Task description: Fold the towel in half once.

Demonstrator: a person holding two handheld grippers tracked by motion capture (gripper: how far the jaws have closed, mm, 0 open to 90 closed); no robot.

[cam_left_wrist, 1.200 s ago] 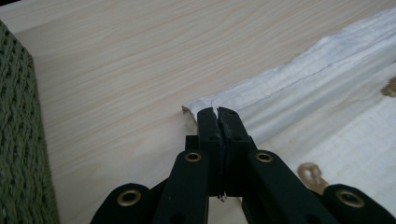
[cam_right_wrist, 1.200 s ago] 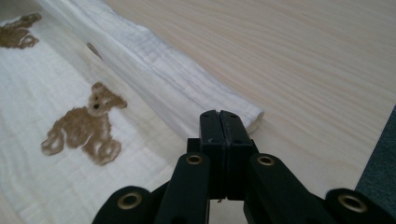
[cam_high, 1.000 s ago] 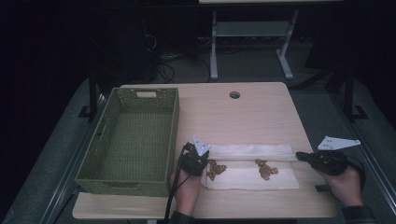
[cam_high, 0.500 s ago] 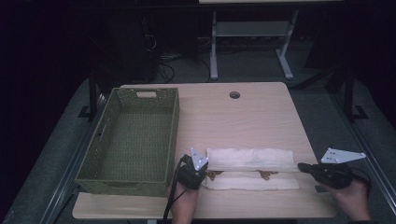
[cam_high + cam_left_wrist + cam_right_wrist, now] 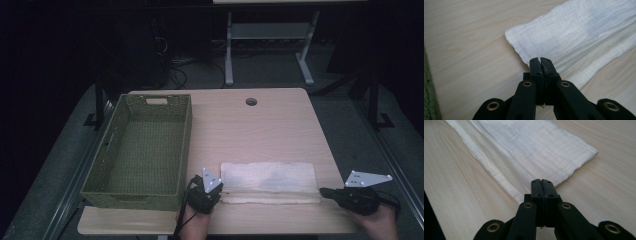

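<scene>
A white cloth (image 5: pixel 270 180) lies folded into a long strip near the front edge of the wooden table (image 5: pixel 260 130). My left gripper (image 5: pixel 220 192) is at the strip's left end, shut on the cloth's near corner. In the left gripper view the jaws (image 5: pixel 541 60) are pressed together with a sliver of the cloth (image 5: pixel 579 32) in their seam. My right gripper (image 5: pixel 323 191) is at the strip's right end, also shut on the near corner. In the right gripper view the closed jaws (image 5: pixel 541 181) meet the cloth (image 5: pixel 531 150) at its near edge.
An empty green woven basket (image 5: pixel 185 145) stands on the table's left half, close to my left gripper. A round cable hole (image 5: pixel 251 101) sits near the far edge. A metal stand (image 5: pixel 265 35) is on the dark floor behind the table.
Both grippers have drawn the cloth's upper layer toward the table's front edge. It now covers the brown patterned patches that showed a second ago.
</scene>
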